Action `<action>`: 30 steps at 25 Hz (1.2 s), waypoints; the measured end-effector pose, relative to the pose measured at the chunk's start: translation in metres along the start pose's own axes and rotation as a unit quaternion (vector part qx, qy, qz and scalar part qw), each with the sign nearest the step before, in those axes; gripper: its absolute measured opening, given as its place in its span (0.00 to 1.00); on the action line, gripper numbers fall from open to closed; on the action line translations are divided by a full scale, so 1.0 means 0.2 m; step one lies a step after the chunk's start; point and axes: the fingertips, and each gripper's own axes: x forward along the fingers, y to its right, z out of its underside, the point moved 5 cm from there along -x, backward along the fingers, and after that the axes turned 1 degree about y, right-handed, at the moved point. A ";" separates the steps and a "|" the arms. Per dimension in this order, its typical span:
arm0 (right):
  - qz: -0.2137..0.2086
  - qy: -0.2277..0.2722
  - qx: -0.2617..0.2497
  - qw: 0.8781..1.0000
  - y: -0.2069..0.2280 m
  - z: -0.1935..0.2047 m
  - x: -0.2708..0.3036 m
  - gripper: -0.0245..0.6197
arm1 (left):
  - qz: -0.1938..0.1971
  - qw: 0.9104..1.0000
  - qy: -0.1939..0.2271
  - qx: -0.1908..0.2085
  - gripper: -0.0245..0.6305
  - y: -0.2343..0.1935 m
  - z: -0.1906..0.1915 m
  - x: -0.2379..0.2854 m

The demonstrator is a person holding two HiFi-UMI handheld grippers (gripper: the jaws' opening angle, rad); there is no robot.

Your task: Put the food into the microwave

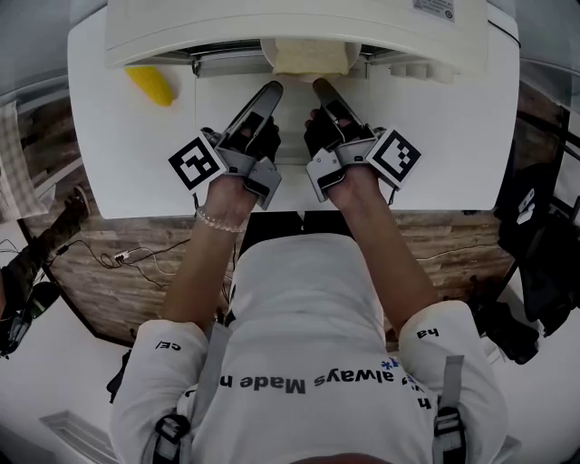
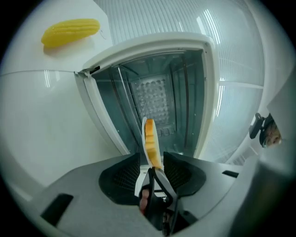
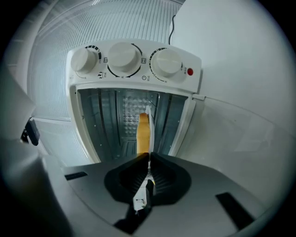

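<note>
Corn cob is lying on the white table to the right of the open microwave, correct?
No. The corn cob lies on the white table to the left of the open microwave, on the person's left side, as the head view shows.

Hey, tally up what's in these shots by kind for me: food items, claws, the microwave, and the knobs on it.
Food: 2, the corn cob and the flat yellow slice
Claws: 2, the left claw and the right claw
Microwave: 1
Knobs: 3
Total: 8
</note>
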 end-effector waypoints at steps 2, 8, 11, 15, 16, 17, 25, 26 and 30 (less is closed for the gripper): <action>-0.002 -0.005 -0.005 1.000 0.00 -0.01 0.04 0.07 | 0.001 1.000 -0.020 0.013 0.25 -0.03 0.01 0.03; -0.008 -0.014 -0.021 1.000 -0.01 -0.05 0.11 0.07 | 0.011 0.999 -0.038 0.004 0.12 -0.09 0.00 0.16; -0.008 -0.014 -0.024 1.000 -0.02 -0.06 0.14 0.07 | 0.015 0.999 -0.033 0.003 0.10 -0.09 -0.02 0.19; -0.010 -0.013 -0.020 1.000 -0.03 -0.05 0.17 0.07 | 0.017 1.000 -0.025 0.001 0.09 -0.09 -0.04 0.21; -0.008 -0.012 -0.019 1.000 -0.03 -0.06 0.17 0.07 | 0.016 1.000 -0.024 0.000 0.09 -0.09 -0.04 0.22; -0.007 -0.011 -0.017 1.000 -0.02 -0.08 0.17 0.07 | 0.016 1.000 -0.023 -0.002 0.08 -0.09 -0.03 0.23; -0.013 -0.011 -0.002 1.000 -0.03 -0.08 0.22 0.07 | 0.018 1.000 -0.014 -0.009 0.08 -0.09 -0.08 0.26; -0.016 -0.012 -0.003 1.000 -0.05 -0.07 0.21 0.08 | 0.020 1.000 -0.011 -0.010 0.08 -0.08 -0.08 0.24; -0.016 -0.013 -0.017 1.000 -0.07 -0.09 0.17 0.08 | 0.023 1.000 0.003 -0.009 0.08 -0.04 -0.08 0.23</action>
